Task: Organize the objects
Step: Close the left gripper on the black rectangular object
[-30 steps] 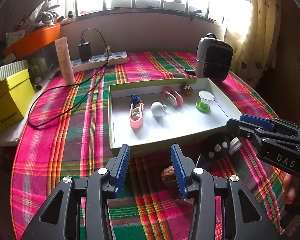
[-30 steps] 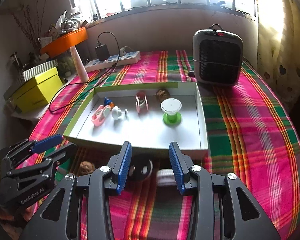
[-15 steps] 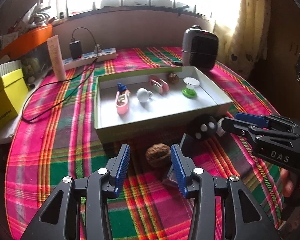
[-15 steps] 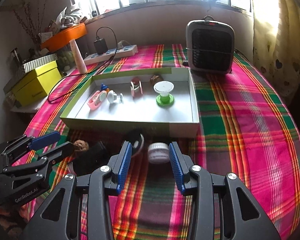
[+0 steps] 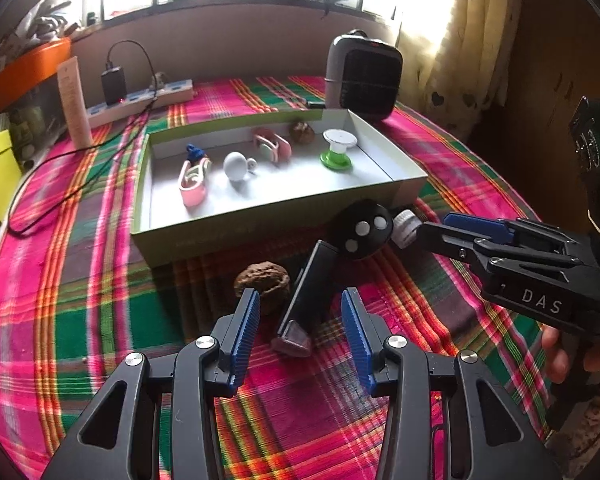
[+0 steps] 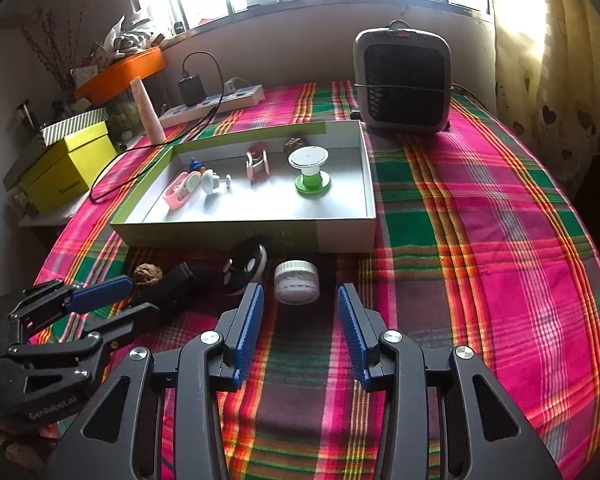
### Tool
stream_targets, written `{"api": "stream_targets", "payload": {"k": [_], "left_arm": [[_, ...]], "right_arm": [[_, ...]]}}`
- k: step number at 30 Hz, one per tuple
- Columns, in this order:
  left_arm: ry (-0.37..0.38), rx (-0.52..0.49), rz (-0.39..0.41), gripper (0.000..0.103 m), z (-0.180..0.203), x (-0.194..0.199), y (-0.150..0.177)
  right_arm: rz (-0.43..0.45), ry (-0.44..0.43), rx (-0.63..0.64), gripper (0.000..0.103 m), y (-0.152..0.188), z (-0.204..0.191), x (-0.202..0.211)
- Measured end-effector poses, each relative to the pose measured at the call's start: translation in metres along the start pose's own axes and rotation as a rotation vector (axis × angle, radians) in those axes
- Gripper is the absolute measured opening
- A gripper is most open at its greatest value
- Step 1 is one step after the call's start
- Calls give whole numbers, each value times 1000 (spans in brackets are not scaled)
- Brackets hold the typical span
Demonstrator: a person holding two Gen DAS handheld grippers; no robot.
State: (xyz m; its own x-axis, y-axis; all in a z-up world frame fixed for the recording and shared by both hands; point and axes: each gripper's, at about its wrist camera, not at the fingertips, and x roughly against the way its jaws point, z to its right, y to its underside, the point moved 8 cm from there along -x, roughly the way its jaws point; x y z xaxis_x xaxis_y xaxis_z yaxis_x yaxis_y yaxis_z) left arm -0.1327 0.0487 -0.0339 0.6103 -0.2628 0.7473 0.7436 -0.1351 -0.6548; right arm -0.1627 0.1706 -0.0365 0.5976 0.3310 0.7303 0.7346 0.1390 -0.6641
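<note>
Objects outside the shallow tray [image 5: 260, 236], a walnut [image 5: 262, 280], a black bar [image 5: 306, 300], a round black remote [image 5: 363, 231] and a small white jar [image 6: 297, 282], are laid on the plaid worktop [image 6: 480, 240] just before it. The left gripper [image 5: 296, 326] is held with fingers spread over the black bar, the right gripper [image 6: 299, 322] with fingers spread near the jar; nothing is pinched.

Counter cloth [image 6: 500, 220] plaid: magenta, green, orange-yellow stripes. Tray [image 6: 342, 232] white inside, olive-green rim and walls. In it: a spool [image 6: 309, 170] with a white top and green base, a pink clip [image 6: 178, 194], a white knob [image 6: 211, 181]. Outside: a brown walnut [image 5: 262, 280], a black disc [image 5: 364, 232] with white dots, a white jar [image 6: 297, 282]. Black grippers, blue pads [image 5: 244, 336]. Yellow box [image 6: 70, 168], orange tray [image 6: 120, 74], grey-black heater [image 6: 402, 80].
</note>
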Motion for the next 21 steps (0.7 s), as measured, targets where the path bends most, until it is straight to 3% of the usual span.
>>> {"api": "stream_targets", "payload": {"k": [12,21], "left_arm": [[-15,31,-39,41,-2,-15,3],[9,67,-37,23,-4,-13,6]], "right_arm": [[-10,-3,-6,40,4,1,-2],[-15,-2,-12,40,5,3,-4]]}}
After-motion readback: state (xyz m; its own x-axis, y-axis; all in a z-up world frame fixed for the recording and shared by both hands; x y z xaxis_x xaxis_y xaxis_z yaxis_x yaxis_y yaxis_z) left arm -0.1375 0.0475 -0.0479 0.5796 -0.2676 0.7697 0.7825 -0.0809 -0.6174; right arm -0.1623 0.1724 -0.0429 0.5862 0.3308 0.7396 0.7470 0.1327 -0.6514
